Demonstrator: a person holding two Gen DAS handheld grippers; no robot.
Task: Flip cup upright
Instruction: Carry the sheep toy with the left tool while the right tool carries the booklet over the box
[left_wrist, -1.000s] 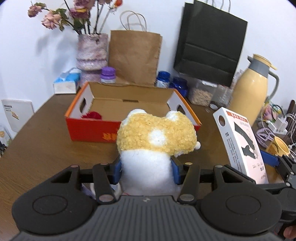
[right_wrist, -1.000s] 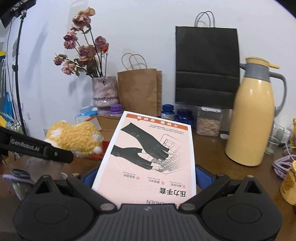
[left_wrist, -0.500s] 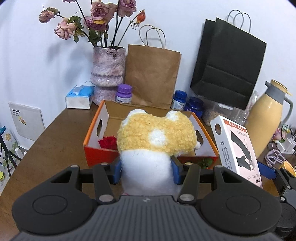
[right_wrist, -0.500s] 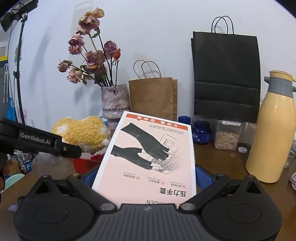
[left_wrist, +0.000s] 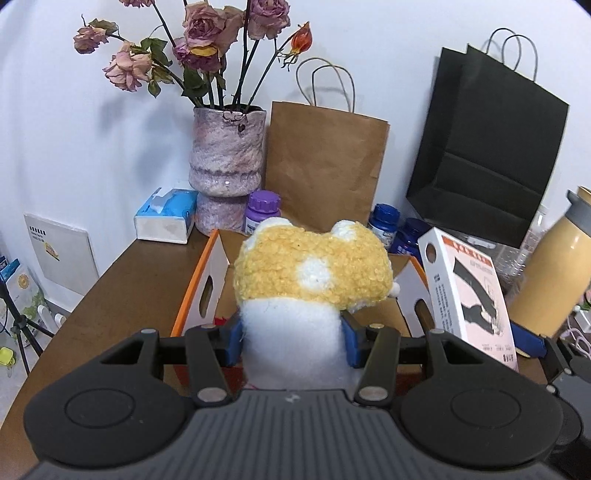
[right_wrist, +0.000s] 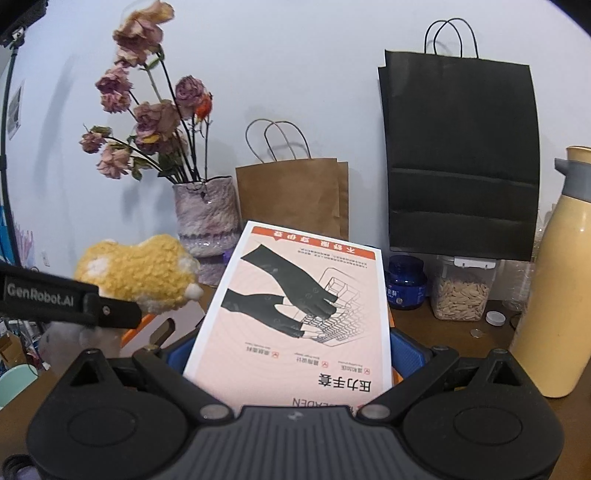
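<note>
- Your left gripper (left_wrist: 291, 334) has its jaws clenched on the white body of a yellow-capped plush toy (left_wrist: 314, 273), held above the near end of the open orange carton (left_wrist: 218, 258).
- Your right gripper (right_wrist: 288, 350) has its jaws grasping a glove box (right_wrist: 306, 295), long axis pointing away from you.
- No cup shows in either view, so you cannot tell which hand is nearer.
- Judgement: free one pair of jaws first.
</note>
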